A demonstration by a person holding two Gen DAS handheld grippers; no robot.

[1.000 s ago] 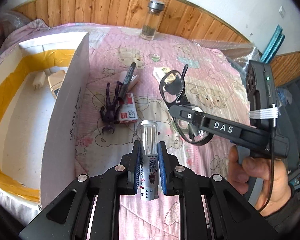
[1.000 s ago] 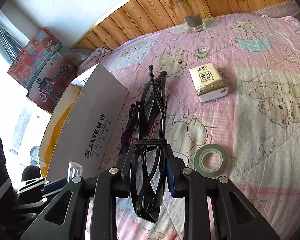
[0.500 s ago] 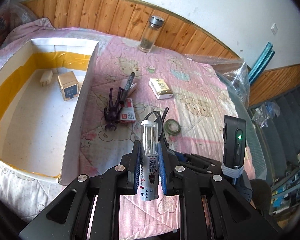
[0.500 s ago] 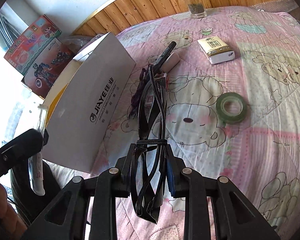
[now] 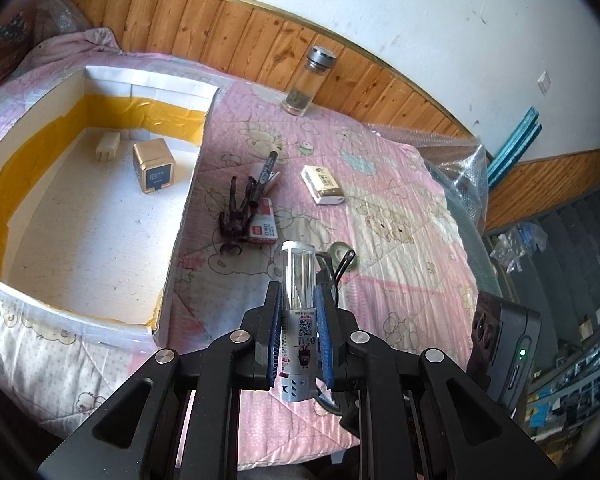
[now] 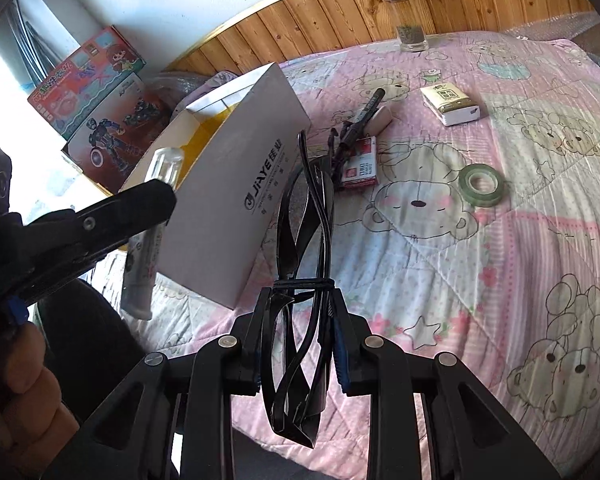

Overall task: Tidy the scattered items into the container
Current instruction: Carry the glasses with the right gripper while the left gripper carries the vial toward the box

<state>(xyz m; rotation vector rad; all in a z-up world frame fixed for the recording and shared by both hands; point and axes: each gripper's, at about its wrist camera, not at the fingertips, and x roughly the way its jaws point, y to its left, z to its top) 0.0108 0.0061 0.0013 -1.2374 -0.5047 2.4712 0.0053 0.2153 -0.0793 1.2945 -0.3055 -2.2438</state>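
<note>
My left gripper [image 5: 298, 300] is shut on a clear-capped tube [image 5: 299, 280] and holds it above the bed's near edge, right of the white box [image 5: 188, 208]. The box has yellow tape inside and holds a gold cube [image 5: 155, 167] and a white plug [image 5: 108, 146]. My right gripper [image 6: 300, 308] is shut on black glasses [image 6: 306, 216], just right of the box's wall [image 6: 236, 208]. A black marker [image 6: 364, 114], a red-and-white card pack [image 6: 360, 166], a dark claw clip [image 5: 236, 210], a tissue pack [image 6: 452, 104] and a green tape roll [image 6: 482, 182] lie on the pink quilt.
A glass jar [image 5: 306, 80] stands at the wooden headboard. Toy boxes [image 6: 96, 108] stand behind the white box. Bubble wrap [image 5: 456, 168] lies at the bed's right edge. The left gripper with its tube also shows in the right wrist view [image 6: 152, 208].
Both grippers have pulled back and up from the quilt, each keeping its item. The left view now looks down into the white box; the right gripper has dropped to the left one's lower right.
</note>
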